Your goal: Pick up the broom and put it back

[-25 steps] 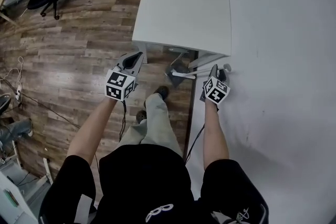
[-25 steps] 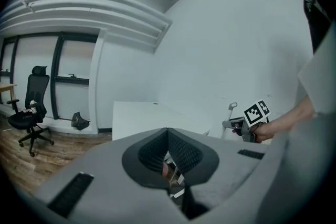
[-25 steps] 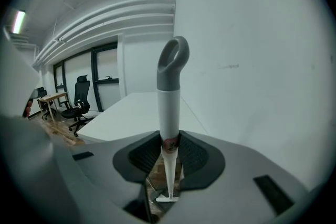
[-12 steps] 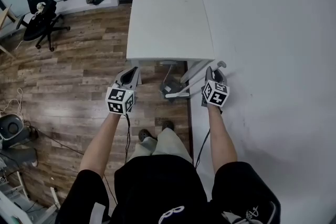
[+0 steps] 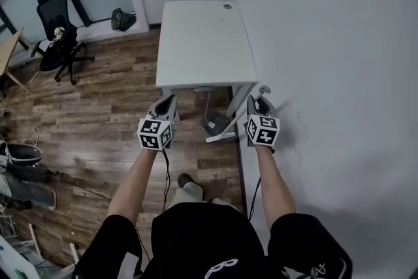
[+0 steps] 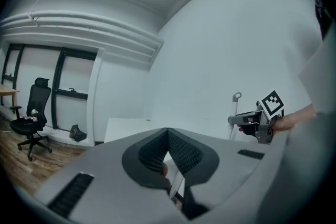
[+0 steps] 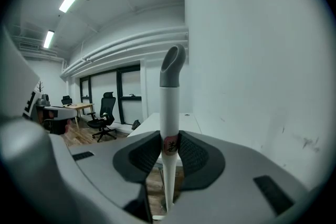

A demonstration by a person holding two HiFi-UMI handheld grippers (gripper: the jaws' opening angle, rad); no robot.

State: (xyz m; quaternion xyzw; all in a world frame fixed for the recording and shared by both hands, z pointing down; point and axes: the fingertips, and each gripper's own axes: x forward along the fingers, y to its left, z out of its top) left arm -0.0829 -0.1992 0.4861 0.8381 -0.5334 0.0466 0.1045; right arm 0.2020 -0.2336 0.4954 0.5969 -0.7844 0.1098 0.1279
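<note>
Right hand-held gripper (image 7: 169,147) clenched on white handle of broom (image 7: 169,107), upright between the pads, grey hooked cap on top. Lower handle cut off behind the gripper body. Broom head dim in head view, low by the near right corner of white surface (image 5: 202,42), partly tucked under its edge. Both forearms stretched forward, side by side. Left hand-held gripper (image 6: 168,152) closed on nothing, pad tips touching. Only from left gripper view: handle tip close against wall (image 6: 236,34).
</note>
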